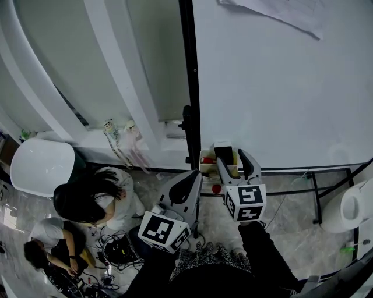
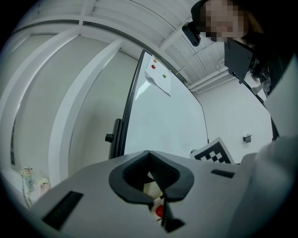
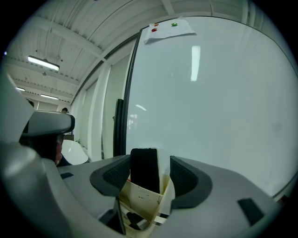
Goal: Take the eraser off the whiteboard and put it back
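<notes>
A white chair (image 1: 41, 166) is seen at the left edge of the head view. Below it, two people (image 1: 96, 201) are seated on the floor (image 1: 291, 230) among tangled cables (image 1: 113, 251). A sheet of paper (image 1: 280, 14) is seen at the top right.

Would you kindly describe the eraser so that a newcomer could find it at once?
Start at the big whiteboard and go to its bottom left corner, where a small cream box sits. The eraser stands upright in it: the only black block there, white along one side.
</notes>
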Demonstrator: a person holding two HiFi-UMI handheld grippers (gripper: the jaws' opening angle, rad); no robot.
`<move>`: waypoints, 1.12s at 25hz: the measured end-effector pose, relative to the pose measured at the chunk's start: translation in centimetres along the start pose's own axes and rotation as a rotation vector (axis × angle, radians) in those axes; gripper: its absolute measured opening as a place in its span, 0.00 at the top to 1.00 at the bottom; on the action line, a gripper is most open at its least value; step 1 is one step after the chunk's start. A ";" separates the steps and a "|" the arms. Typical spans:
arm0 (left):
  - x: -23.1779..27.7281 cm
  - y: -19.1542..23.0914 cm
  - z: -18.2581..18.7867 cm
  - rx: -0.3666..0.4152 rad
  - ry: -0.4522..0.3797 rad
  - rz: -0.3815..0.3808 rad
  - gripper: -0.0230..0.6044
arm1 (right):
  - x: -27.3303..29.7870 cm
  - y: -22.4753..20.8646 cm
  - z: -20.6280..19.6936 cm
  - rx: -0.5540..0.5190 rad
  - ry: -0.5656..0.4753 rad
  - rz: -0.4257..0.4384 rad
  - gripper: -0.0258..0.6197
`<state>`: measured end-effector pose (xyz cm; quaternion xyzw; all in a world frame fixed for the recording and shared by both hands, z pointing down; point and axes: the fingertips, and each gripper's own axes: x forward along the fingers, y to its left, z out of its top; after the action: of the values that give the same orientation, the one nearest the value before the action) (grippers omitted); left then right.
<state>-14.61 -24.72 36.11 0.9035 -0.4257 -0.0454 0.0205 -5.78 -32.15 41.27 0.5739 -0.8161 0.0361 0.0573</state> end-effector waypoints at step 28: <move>3.0 -6.0 1.2 0.027 -0.020 -0.011 0.96 | -8.6 -3.8 4.0 -0.059 -0.127 0.071 0.95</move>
<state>-8.23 -23.18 34.30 0.9055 -0.4215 -0.0487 0.0037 0.44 -25.90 36.16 0.5439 -0.8386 -0.0224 0.0212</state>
